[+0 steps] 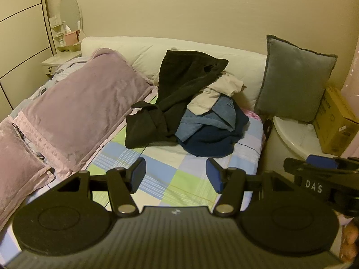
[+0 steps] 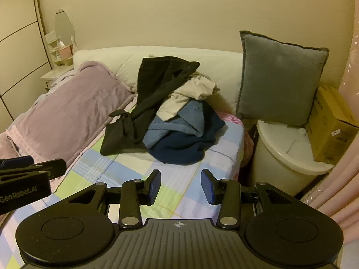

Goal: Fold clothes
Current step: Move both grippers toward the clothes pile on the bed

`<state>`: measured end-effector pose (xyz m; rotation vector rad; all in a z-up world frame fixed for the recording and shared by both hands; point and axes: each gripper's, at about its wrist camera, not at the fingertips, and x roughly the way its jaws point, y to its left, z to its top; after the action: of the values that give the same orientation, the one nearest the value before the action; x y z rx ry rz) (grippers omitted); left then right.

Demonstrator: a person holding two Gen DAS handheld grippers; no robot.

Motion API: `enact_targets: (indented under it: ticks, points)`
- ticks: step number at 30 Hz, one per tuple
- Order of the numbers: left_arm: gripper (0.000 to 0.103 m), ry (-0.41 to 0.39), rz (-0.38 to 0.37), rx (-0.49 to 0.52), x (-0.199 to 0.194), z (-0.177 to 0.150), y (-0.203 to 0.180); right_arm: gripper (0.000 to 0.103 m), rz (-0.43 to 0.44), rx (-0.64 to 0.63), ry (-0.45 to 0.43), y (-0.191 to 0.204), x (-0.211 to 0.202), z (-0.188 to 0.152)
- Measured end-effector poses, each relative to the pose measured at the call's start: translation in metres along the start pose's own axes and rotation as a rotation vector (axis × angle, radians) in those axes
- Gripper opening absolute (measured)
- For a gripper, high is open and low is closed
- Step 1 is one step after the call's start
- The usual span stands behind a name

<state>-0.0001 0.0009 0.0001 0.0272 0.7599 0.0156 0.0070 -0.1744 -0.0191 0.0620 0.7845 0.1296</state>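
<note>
A heap of clothes lies on the checked bed sheet (image 1: 161, 174) by the headboard: a black garment (image 1: 177, 85), a cream one (image 1: 215, 94), a light blue denim one (image 1: 206, 118) and a dark navy one (image 1: 213, 141). The heap also shows in the right wrist view, with the black garment (image 2: 154, 89) and the navy one (image 2: 186, 145). My left gripper (image 1: 176, 174) is open and empty above the sheet, short of the heap. My right gripper (image 2: 180, 187) is open and empty, also short of the heap. Each gripper shows at the edge of the other's view.
A folded mauve blanket (image 1: 85, 105) lies along the left of the bed. A grey cushion (image 1: 296, 78) leans at the right. A white round bin (image 2: 289, 157) with a cardboard box (image 2: 329, 125) stands beside the bed. A dresser with mirror (image 1: 69, 13) is at far left.
</note>
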Motion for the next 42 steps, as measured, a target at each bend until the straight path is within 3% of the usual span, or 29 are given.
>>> enact_targets:
  ticks: [11,42]
  points:
    - [0.055,-0.004,-0.004,-0.002,-0.001,-0.001,0.019,0.044,0.017,-0.019,-0.016,-0.013,0.004,0.004]
    - [0.055,0.0,-0.001,-0.033,0.007,0.007,0.004,0.044,0.001,-0.021,-0.024,-0.017,0.004,0.017]
